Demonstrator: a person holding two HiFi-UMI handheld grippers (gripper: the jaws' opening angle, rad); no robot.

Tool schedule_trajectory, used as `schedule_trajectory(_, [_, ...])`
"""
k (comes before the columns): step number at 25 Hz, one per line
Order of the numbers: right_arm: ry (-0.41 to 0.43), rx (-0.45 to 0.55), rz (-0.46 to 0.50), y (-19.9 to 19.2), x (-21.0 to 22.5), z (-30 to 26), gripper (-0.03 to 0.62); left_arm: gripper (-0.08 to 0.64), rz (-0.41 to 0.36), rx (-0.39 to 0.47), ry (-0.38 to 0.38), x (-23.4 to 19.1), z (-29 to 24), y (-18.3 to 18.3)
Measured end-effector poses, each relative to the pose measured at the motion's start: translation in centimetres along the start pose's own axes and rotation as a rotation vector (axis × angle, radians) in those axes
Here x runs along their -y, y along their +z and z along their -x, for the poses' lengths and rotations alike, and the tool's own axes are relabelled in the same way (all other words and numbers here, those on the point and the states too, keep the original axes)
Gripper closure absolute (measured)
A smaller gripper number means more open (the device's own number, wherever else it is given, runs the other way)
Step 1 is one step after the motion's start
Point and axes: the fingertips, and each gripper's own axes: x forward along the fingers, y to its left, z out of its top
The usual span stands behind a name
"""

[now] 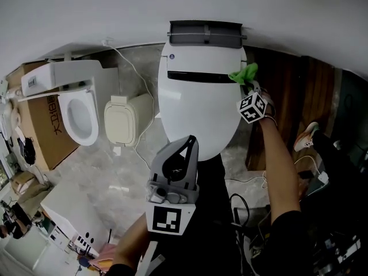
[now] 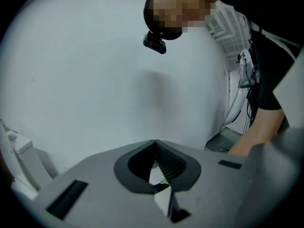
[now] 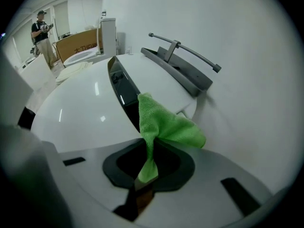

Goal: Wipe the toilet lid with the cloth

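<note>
Right gripper [image 3: 146, 161] pinched green cloth [image 3: 166, 123] by one corner, at far right of toilet lid [image 1: 198, 105]. Left gripper [image 1: 188, 145] was closed, empty, near lid's near edge. Risk: thin corner hold might slip under wiping drag; bunched cloth might cover little.

Centre of frame: a smooth, glossy white plastic toilet lid [image 1: 198, 105], showing light reflections. Beside it, a bright green cloth [image 3: 166, 125], soft with a fuzzy nap. The right gripper [image 3: 147, 148] is matt grey plastic. Left edge: a brown cardboard box [image 1: 40, 140]. Upper right: dark wood panelling [image 1: 287, 91].
</note>
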Motion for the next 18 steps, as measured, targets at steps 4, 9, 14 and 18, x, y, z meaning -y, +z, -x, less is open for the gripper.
schedule_trajectory(4, [-0.005, -0.008, 0.022, -0.4, -1.3, 0.2, 0.546, 0.552, 0.012, 0.002, -0.006, -0.1, 0.6, -0.4])
schedule_trajectory(9, [-0.011, -0.016, 0.041, -0.5, -2.8, 0.1, 0.546, 0.552, 0.019, 0.004, -0.006, -0.7, 1.7, -1.1])
schedule_trajectory(14, [0.003, -0.025, 0.070, -0.6, -4.7, 0.3, 0.546, 0.552, 0.032, 0.009, -0.010, -1.0, 2.8, -1.7])
schedule_trajectory(18, [0.011, -0.041, 0.108, -0.8, -6.5, 0.5, 0.546, 0.552, 0.030, 0.008, -0.029, -1.0, 3.7, -2.2])
